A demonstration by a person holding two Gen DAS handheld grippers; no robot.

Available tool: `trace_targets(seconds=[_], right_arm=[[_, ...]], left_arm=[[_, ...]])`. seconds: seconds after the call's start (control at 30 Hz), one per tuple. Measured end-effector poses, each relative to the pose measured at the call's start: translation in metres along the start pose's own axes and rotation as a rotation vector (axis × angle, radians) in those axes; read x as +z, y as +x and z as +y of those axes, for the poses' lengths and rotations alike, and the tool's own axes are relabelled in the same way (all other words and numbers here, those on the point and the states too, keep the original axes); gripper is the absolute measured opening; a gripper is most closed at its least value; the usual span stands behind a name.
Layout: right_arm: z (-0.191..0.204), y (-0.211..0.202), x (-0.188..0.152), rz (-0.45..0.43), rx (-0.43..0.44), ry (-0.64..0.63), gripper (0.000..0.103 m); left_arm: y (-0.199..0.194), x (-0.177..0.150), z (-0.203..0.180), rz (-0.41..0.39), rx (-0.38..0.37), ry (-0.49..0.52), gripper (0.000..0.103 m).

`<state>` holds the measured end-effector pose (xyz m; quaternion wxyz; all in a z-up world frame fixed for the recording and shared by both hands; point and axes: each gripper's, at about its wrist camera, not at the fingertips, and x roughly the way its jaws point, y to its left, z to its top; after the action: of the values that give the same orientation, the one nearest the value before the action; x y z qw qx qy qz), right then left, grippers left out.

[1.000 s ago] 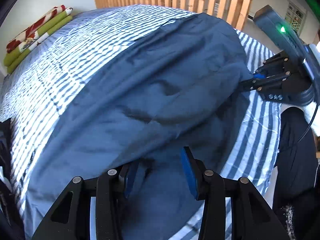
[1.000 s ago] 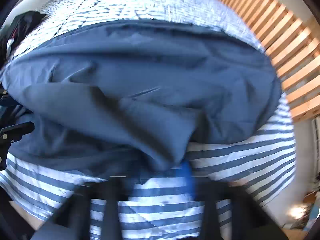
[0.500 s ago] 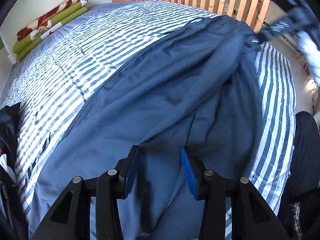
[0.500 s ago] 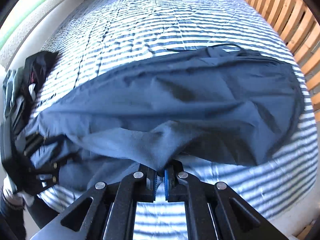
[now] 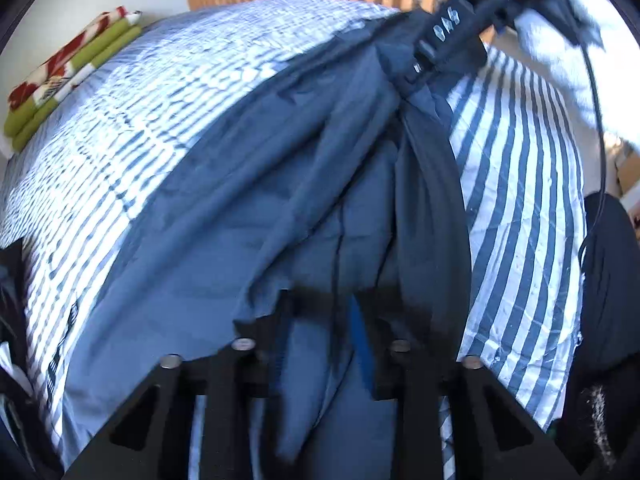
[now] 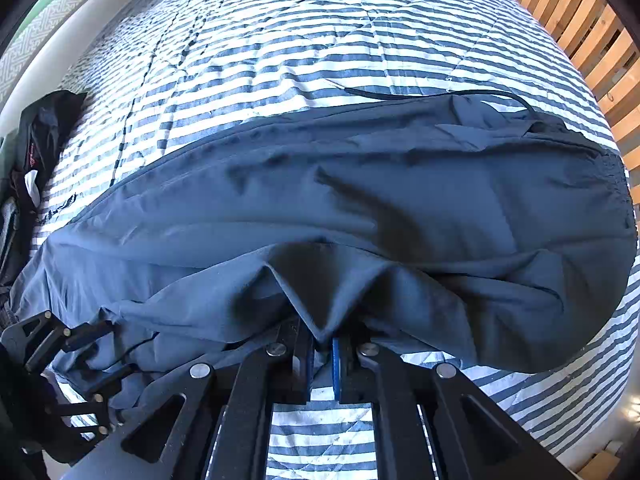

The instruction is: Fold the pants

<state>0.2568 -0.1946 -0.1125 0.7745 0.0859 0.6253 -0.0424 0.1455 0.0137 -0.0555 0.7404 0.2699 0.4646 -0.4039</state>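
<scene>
Since the earlier frames, the right gripper (image 6: 321, 346) has lifted its edge of the pants (image 6: 360, 200) higher off the quilt (image 6: 320, 40), and the left gripper (image 5: 320, 320) has closed in on the fabric. Right jaws are narrow, pinching a fold of pants; left jaws stand partly apart with cloth between them, grip uncertain. The pants lie spread across the striped quilt, near edge raised.
</scene>
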Motion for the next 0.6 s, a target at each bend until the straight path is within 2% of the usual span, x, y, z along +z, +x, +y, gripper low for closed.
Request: trace_targets(seconds=[0.03,0.1,0.13,0.2,0.27,0.33,0.47,0.53,0.57,0.6], right_arm=[[0.000,-0.001,-0.001,-0.001,-0.003,-0.004,0.007],[0.001,-0.004,-0.003,-0.006,-0.009,-0.015,0.007],[0.002,-0.006,-0.004,-0.008,-0.009,-0.020,0.008],[0.003,-0.009,-0.006,-0.012,-0.014,-0.029,0.008],[0.003,-0.011,-0.006,-0.014,-0.017,-0.033,0.008],[0.001,-0.016,-0.008,-0.017,-0.019,-0.033,0.008],[-0.009,-0.028,-0.020,0.011,0.013,-0.018,0.006],[-0.019,-0.037,-0.029,0.054,0.071,0.010,0.006],[-0.027,-0.046,-0.036,0.054,0.110,0.030,0.006],[-0.030,-0.052,-0.039,0.036,0.110,0.034,0.006]], left_arm=[[0.003,0.001,0.000,0.009,0.001,-0.004,0.015],[0.004,0.004,0.003,0.002,-0.028,-0.027,0.013],[0.002,0.004,0.005,-0.004,-0.045,-0.040,0.004],[-0.006,0.004,0.008,-0.021,-0.067,-0.069,0.002],[-0.018,0.001,0.006,-0.043,-0.125,-0.092,0.002],[-0.031,-0.002,-0.001,-0.068,-0.108,-0.072,0.002],[-0.056,-0.014,-0.025,-0.092,-0.119,-0.001,0.002],[-0.062,-0.019,-0.037,-0.088,-0.140,0.038,0.002],[-0.062,-0.023,-0.043,-0.087,-0.123,0.069,0.002],[-0.058,-0.026,-0.049,-0.070,-0.097,0.101,0.002]])
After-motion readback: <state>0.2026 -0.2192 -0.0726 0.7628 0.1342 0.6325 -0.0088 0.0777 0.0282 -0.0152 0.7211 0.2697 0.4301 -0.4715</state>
